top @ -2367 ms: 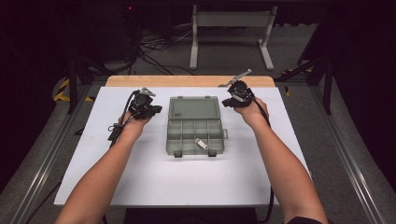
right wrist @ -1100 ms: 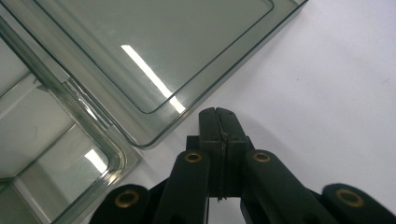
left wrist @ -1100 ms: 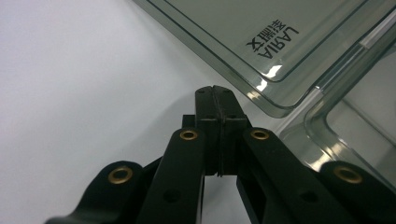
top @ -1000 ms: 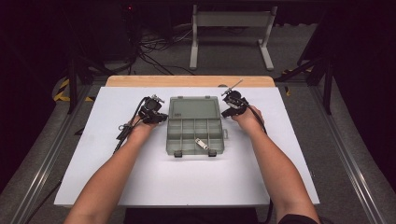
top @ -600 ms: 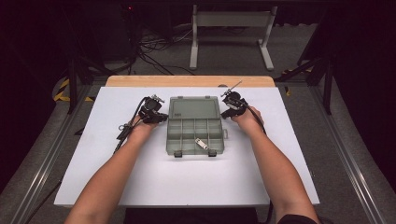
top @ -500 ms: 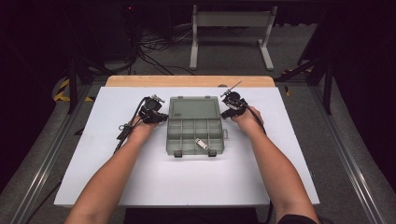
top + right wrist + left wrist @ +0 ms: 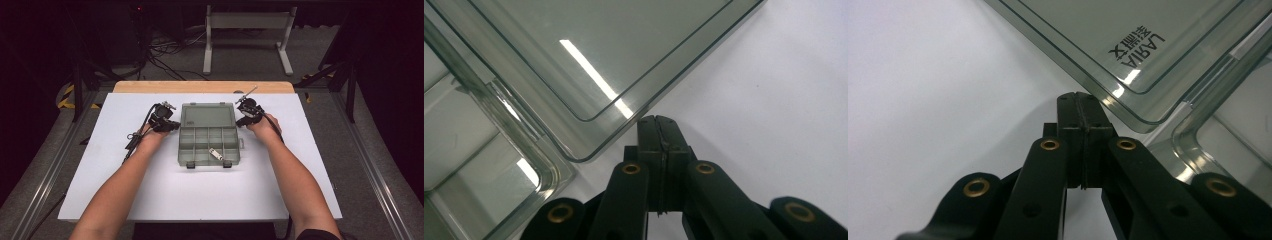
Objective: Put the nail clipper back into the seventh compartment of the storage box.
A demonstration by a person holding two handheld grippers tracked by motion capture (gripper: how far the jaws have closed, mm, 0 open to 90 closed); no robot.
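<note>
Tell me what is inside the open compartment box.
The compartment box lies open, its lid flat on the table behind it. One small whitish object lies in a front compartment; the others look empty. What the object is cannot be told.

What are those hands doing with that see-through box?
A person holds a black gripper in each hand beside an open, clear grey plastic compartment box on the white table. The left gripper and right gripper are both shut, each at a lid corner near the hinge, holding nothing. A small white item lies in one compartment.
</note>
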